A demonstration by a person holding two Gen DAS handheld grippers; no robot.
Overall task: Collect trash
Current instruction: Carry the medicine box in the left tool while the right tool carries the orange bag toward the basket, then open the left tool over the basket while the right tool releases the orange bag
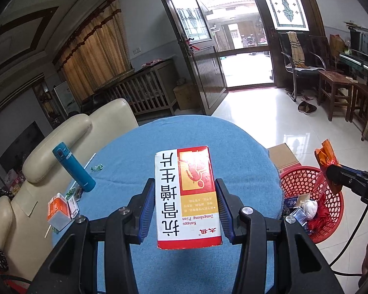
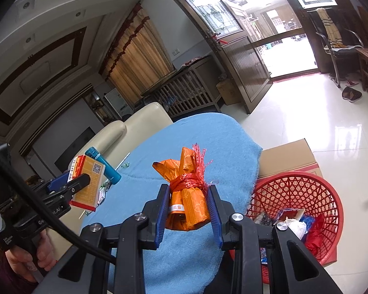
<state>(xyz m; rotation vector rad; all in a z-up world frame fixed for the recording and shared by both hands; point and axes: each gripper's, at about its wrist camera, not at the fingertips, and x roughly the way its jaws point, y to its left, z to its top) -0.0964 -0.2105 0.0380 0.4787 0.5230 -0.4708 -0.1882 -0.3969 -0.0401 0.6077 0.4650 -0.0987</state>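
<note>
Right now both grippers are loaded, each carried above the round table (image 1: 245, 147) with its blue cloth. The left gripper (image 1: 186, 196) has its 2 blue pads pinched on the long sides of a white, red and yellow medicine box (image 1: 187, 196), which sticks out forward between the fingers with its printed face up, lifted clear of the cloth. The right gripper (image 2: 187, 203) is clamped on an orange wrapped bundle (image 2: 187, 191), tied round the middle with shiny red ribbon, its crumpled top poking up past the pads. From the left-hand camera that same bundle shows at the far right edge, held over the near rim of the red mesh basket (image 1: 314, 191). The basket sits on the tiled floor just beside the table, in front of a brown cardboard box (image 2: 289, 156), and already holds some scraps: something white and crumpled, red paper, a few blue and silvery bits. Off on the left side of the table a teal flask (image 1: 72, 166) stands, with a small orange and white carton (image 1: 59, 208) nearer the edge, a thin white stick and a few green wrappers (image 1: 97, 167) lying about. A cream leather sofa (image 1: 61, 132) runs behind the table, and a hand (image 2: 24, 257) grips the left tool's handle
</note>
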